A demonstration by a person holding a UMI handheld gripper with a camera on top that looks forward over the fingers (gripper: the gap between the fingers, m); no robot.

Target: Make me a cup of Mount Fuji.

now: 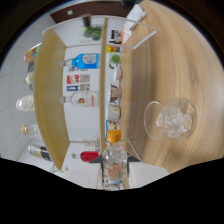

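A small orange-capped bottle (114, 160) stands upright just ahead of the gripper, blocking the straight path forward. Beyond the bottle, a wooden shelf unit (102, 75) crowded with bottles closes off that side. Beside the bottle, a glass (170, 119) filled with ice sits on the wooden counter (185, 60); beyond that glass the counter lies bare and passable.

A light wood-grain desk (175, 75) is seen, on which a clear glass filled with ice (170, 119) is set. A wooden shelf (52, 95) is stocked with bottles (85, 61) and cans (114, 92).
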